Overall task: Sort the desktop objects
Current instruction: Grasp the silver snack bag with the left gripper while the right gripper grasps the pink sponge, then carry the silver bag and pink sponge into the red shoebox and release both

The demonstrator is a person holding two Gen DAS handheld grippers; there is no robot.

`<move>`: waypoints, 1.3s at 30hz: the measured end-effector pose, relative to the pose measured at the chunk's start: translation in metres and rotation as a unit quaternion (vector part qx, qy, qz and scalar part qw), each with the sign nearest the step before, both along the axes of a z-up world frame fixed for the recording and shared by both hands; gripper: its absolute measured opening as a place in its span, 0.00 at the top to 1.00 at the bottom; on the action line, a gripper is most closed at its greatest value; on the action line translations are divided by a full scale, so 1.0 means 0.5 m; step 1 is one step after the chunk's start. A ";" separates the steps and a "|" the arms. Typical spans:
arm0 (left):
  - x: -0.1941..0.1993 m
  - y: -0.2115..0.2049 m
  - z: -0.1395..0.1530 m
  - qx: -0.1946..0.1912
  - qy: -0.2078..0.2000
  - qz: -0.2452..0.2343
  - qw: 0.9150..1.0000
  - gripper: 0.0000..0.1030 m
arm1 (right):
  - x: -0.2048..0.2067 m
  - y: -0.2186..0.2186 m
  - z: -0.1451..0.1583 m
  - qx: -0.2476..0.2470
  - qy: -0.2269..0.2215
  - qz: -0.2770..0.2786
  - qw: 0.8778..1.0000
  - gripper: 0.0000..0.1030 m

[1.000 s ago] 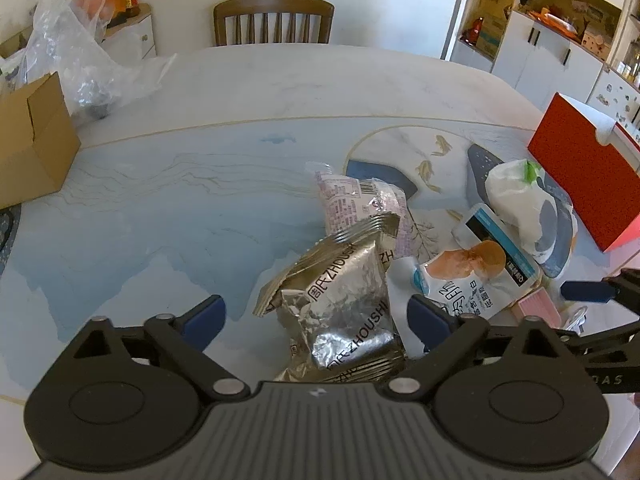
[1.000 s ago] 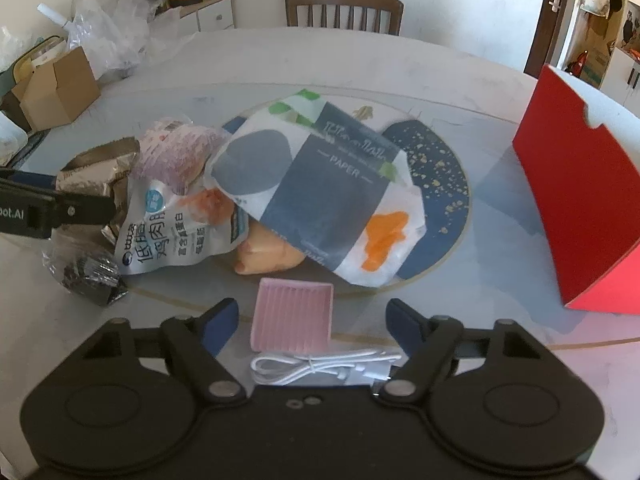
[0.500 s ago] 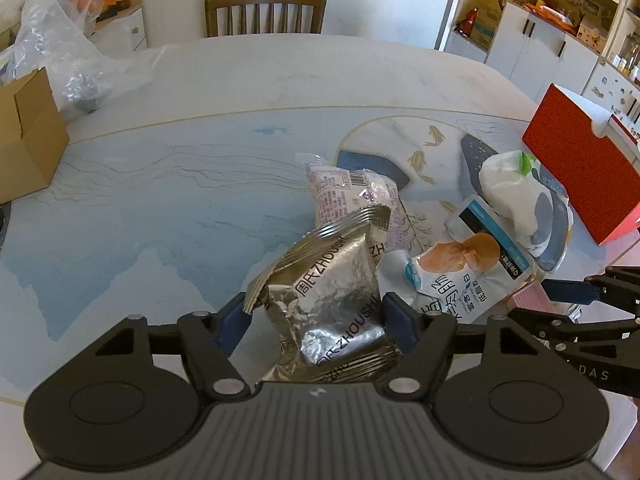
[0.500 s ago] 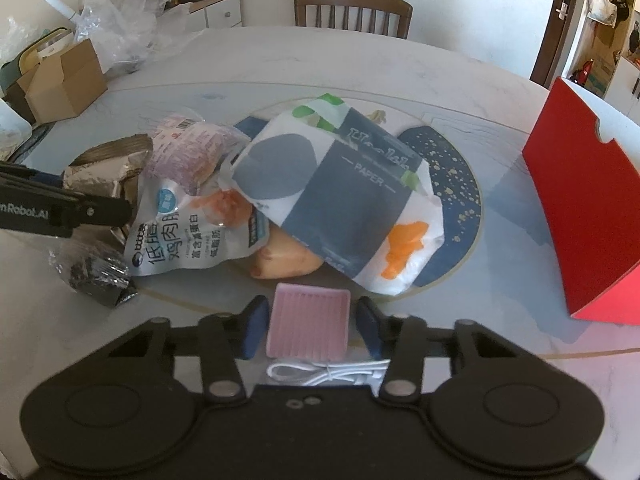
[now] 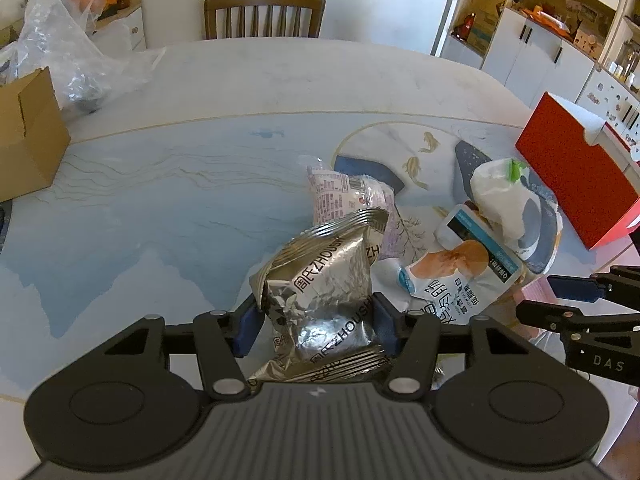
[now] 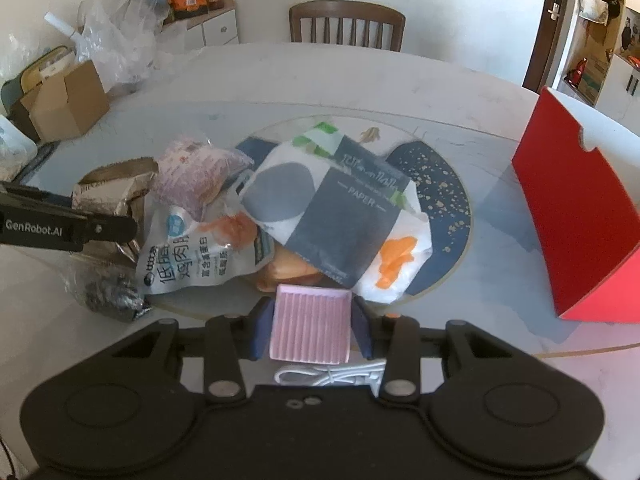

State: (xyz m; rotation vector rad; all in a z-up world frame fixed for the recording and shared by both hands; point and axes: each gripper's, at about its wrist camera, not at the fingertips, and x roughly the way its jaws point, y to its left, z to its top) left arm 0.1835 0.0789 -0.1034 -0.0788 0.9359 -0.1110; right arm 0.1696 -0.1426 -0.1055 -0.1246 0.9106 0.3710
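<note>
Foil snack packet (image 5: 320,304) stands upright, long axis pointing away.

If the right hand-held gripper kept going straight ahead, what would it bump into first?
The right hand-held gripper, shut on a pink ribbed block, would probably first meet the orange packet just beyond, under the tissue pack; depth is uncertain.

- The left gripper (image 5: 316,326) points steeply down toward the table; its jaws have just been closing, and the blue pads now press both sides of a crinkled silver snack bag (image 5: 324,300).
- The right gripper (image 6: 311,326) tilts down at much the same angle, its pads clamped on the two edges of a ribbed pink block (image 6: 310,326).
- The two grippers sit side by side, each visible at the edge of the other's wrist view.
</note>
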 end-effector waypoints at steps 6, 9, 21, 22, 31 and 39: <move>-0.013 0.008 0.025 -0.010 -0.007 0.002 1.000 0.45 | -0.015 -0.014 0.026 0.011 -0.008 -0.007 1.000 0.60; -0.020 0.007 0.036 -0.010 -0.011 0.000 1.000 0.45 | -0.021 -0.019 0.035 0.015 -0.012 -0.011 1.000 0.60; -0.040 0.015 0.081 -0.030 -0.023 -0.002 0.999 0.48 | -0.044 -0.051 0.078 0.043 -0.032 -0.031 0.998 0.60; -0.043 0.016 0.085 -0.033 -0.025 -0.003 0.999 0.48 | -0.046 -0.055 0.081 0.046 -0.033 -0.033 0.998 0.60; -0.053 0.027 0.133 -0.081 -0.026 0.003 0.996 0.48 | -0.058 -0.088 0.109 0.058 -0.042 -0.049 0.996 0.60; -0.043 -0.006 0.173 -0.097 -0.025 -0.019 0.995 0.48 | -0.061 -0.128 0.146 0.064 -0.051 -0.062 0.995 0.60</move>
